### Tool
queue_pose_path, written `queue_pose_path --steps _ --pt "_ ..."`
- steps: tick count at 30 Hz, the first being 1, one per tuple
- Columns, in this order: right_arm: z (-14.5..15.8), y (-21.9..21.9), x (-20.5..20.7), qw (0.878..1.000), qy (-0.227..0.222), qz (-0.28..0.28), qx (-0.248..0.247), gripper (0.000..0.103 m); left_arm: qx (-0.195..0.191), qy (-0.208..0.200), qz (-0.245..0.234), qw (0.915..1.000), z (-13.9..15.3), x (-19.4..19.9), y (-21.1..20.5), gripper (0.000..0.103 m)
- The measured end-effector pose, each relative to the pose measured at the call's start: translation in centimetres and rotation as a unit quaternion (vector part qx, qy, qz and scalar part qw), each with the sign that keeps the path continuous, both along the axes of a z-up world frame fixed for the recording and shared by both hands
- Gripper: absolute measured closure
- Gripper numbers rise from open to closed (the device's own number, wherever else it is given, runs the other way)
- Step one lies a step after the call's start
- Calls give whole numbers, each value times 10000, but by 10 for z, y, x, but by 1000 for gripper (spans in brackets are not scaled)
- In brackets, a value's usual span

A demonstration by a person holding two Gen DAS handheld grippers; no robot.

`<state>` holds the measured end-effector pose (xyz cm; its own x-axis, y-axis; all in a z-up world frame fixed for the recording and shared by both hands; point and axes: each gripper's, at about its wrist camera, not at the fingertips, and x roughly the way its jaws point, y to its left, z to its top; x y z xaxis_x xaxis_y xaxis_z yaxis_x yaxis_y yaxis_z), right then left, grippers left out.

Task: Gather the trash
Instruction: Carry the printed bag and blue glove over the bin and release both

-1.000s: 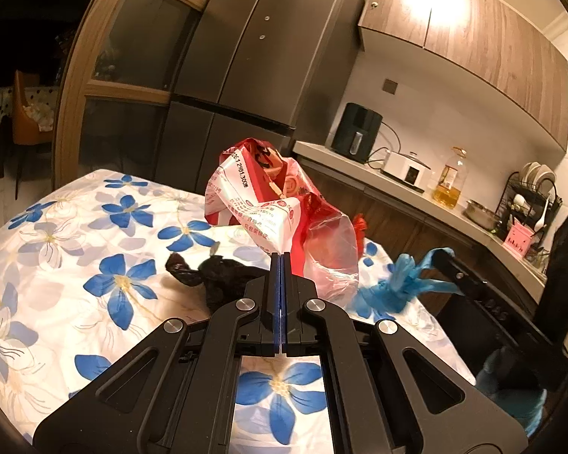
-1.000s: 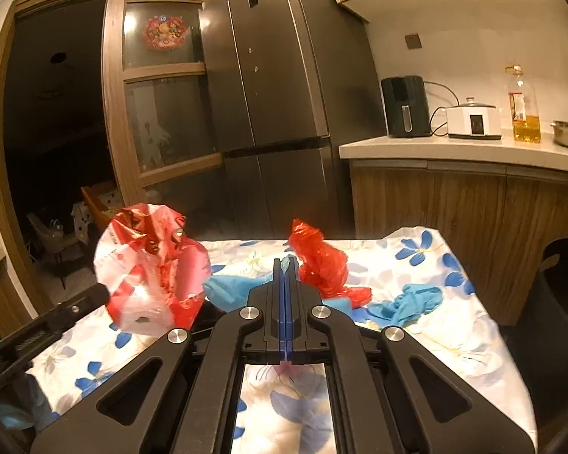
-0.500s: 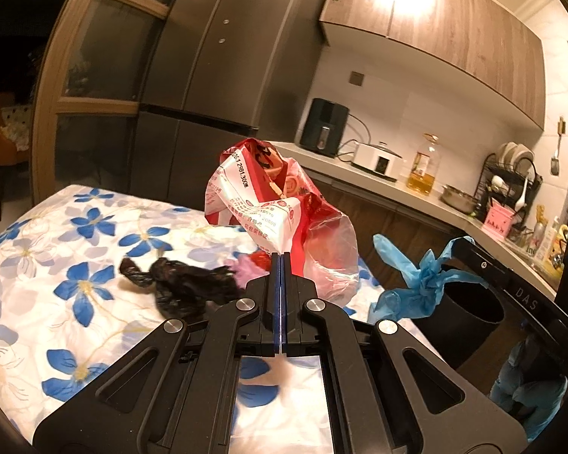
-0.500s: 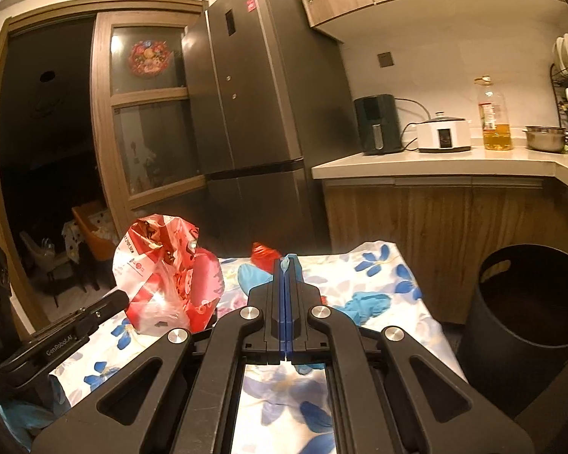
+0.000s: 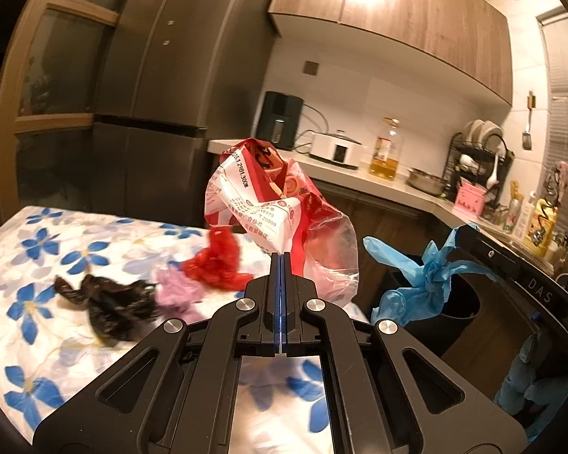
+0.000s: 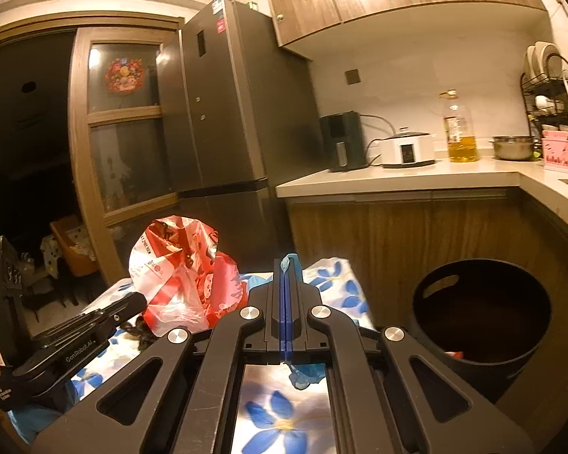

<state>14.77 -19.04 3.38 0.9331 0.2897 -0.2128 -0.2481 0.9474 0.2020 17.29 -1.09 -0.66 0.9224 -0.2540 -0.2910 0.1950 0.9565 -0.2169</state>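
My left gripper [image 5: 280, 256] is shut on a crumpled red-and-white plastic bag [image 5: 269, 196], lifted above the flowered tablecloth [image 5: 38, 265]. In the right wrist view the same bag [image 6: 181, 280] hangs at the tip of the left gripper [image 6: 140, 299]. My right gripper [image 6: 287, 261] is shut on a blue glove [image 6: 306, 373]; from the left the glove [image 5: 424, 276] dangles from the right gripper [image 5: 464, 231]. A round black bin [image 6: 481, 310] stands open on the floor to the right, beside the table. A black bag [image 5: 110, 306], a pink wad [image 5: 178, 291] and a red bag [image 5: 219, 265] lie on the cloth.
A tall grey fridge [image 6: 223, 113] stands behind the table. The wooden counter [image 6: 397, 178] carries an air fryer, a cooker, an oil bottle [image 6: 460, 128] and a dish rack. A person's blue-gloved hand [image 5: 530, 389] holds the right gripper. A dark doorway lies left.
Both grippers have swung to the right and a little up, carrying the red-and-white bag and the blue glove. The black bin has come into the right wrist view.
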Motion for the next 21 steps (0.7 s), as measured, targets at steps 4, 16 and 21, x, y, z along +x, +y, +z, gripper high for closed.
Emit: queue_pose_path --steps 4,16,21 --pt "4 -23 -1 9996 -56 -280 -14 102 72 -74 -238 9997 6 9 -25 103" --pt "12 -99 9 9921 -131 -1242 96 102 105 -231 -1029 9944 18 43 -112 103" --pt "10 -126 17 9875 -97 -1565 186 102 61 -206 -1319 9910 16 61 -147 103"
